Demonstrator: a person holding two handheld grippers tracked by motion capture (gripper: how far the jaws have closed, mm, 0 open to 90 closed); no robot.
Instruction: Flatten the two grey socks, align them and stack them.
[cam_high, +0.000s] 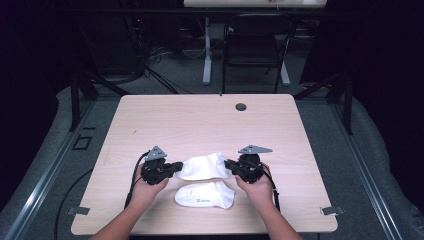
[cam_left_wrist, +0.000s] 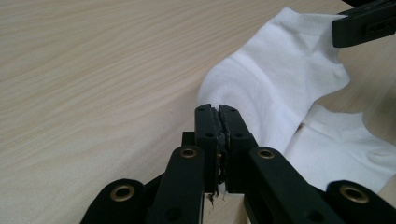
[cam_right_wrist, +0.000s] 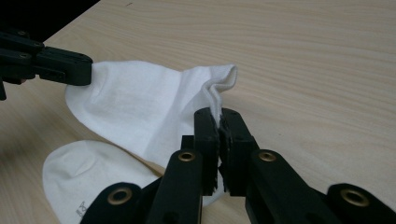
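Two white ankle socks lie near the front of the light wooden table (cam_high: 200, 120). The upper sock (cam_high: 202, 166) is stretched between both grippers. My left gripper (cam_high: 179, 165) is shut on its toe end, and my right gripper (cam_high: 228, 163) is shut on its cuff. In the left gripper view the shut gripper (cam_left_wrist: 218, 110) pinches the rounded toe of the upper sock (cam_left_wrist: 275, 79). In the right gripper view the gripper (cam_right_wrist: 218, 114) holds the bunched cuff of the upper sock (cam_right_wrist: 140, 105). The second sock (cam_high: 205, 195) lies flat just in front, printed side up.
A round cable hole (cam_high: 241, 106) sits near the table's far edge. Behind the table stand a black chair (cam_high: 255, 45) and a white desk leg (cam_high: 207, 55). Metal clips (cam_high: 332, 210) hold the front corners. Bare tabletop stretches beyond the socks.
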